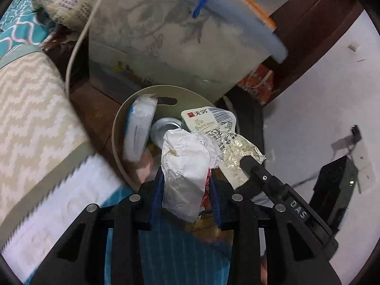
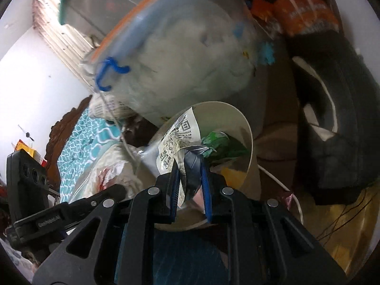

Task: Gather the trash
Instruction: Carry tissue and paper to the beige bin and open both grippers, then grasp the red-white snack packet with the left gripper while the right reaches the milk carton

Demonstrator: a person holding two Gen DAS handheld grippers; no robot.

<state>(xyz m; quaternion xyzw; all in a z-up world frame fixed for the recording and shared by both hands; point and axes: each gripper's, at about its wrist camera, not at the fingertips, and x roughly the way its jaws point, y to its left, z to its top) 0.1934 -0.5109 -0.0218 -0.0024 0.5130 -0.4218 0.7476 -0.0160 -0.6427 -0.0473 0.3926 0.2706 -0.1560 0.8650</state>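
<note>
While the left claw point(image 1: 186, 178) pinches crumpled paper point(image 1: 187, 166), the right claw point(image 2: 190, 166) pinches a wrapper point(image 2: 175, 140) over the bin point(image 2: 249, 128).

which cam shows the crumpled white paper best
The left wrist view. There the crumpled white paper fills the centre, pinched between the left gripper's blue pads, in front of the round beige bin. The right wrist view shows only a blurred white crumple at its left edge beyond the left gripper's black finger.
</note>
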